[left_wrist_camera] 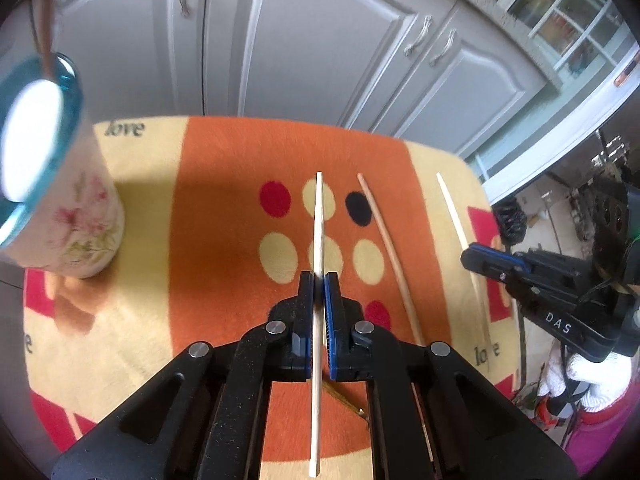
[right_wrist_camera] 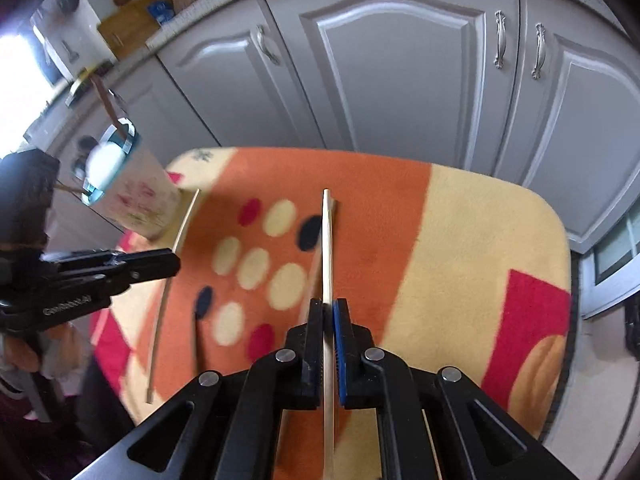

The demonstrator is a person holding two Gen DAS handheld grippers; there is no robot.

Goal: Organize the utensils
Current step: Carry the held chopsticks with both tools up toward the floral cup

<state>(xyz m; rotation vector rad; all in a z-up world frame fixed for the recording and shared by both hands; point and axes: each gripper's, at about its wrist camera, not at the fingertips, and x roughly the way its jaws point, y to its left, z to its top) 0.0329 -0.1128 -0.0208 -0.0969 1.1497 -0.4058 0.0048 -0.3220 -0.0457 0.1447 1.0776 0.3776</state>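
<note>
My left gripper (left_wrist_camera: 319, 280) is shut on a pale wooden chopstick (left_wrist_camera: 318, 216) and holds it above the orange patterned mat (left_wrist_camera: 224, 184). My right gripper (right_wrist_camera: 328, 306) is shut on another pale chopstick (right_wrist_camera: 327, 240); it also shows in the left wrist view (left_wrist_camera: 450, 204). A pinkish chopstick (left_wrist_camera: 384, 240) lies on the mat between them. A floral cup (left_wrist_camera: 86, 224) with a blue rim stands at the mat's left with a brown utensil handle (left_wrist_camera: 47, 20) in it; it also shows in the right wrist view (right_wrist_camera: 136, 196).
Grey cabinet doors (left_wrist_camera: 320, 48) stand behind the mat. The right gripper's body (left_wrist_camera: 560, 292) is at the mat's right edge. The left gripper's body (right_wrist_camera: 92, 276) reaches in from the left. A countertop with kitchen items (right_wrist_camera: 132, 16) is at the upper left.
</note>
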